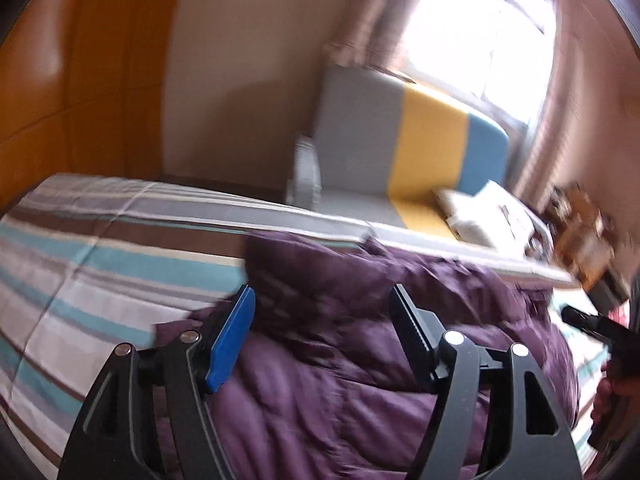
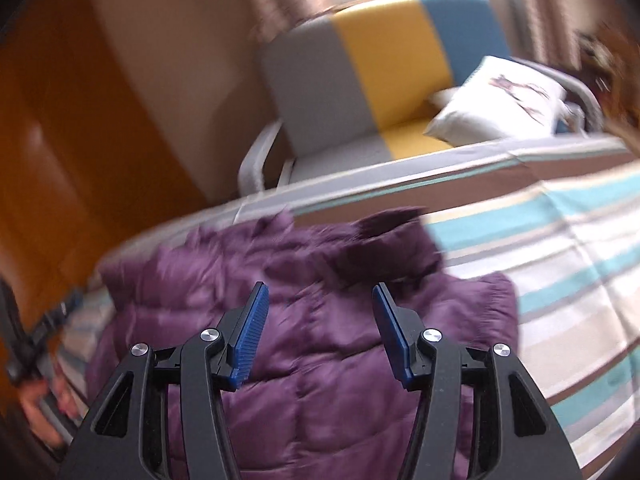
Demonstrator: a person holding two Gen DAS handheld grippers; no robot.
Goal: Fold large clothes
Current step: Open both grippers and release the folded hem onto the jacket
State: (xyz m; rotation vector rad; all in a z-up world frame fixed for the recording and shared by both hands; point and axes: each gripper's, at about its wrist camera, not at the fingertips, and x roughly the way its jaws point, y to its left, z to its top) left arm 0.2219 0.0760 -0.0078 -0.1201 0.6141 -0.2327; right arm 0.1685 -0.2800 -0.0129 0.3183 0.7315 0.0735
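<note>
A purple quilted puffer jacket [image 1: 360, 320] lies bunched on the striped bed; it also shows in the right wrist view [image 2: 312, 312]. My left gripper [image 1: 322, 292] is open and empty, held above the jacket's left part. My right gripper [image 2: 318, 292] is open and empty, held above the jacket's middle. The right gripper's black body also shows at the right edge of the left wrist view [image 1: 592, 326]. The left gripper and the hand that holds it show at the left edge of the right wrist view [image 2: 36, 360]. Both views are blurred.
The bed has a striped cover [image 1: 92, 264] in teal, brown and white [image 2: 560, 280]. Behind it stands a grey, yellow and blue armchair [image 1: 420, 144] with a white cushion [image 2: 500, 100]. An orange wardrobe [image 1: 80, 72] is at the left, a bright window [image 1: 480, 28] behind.
</note>
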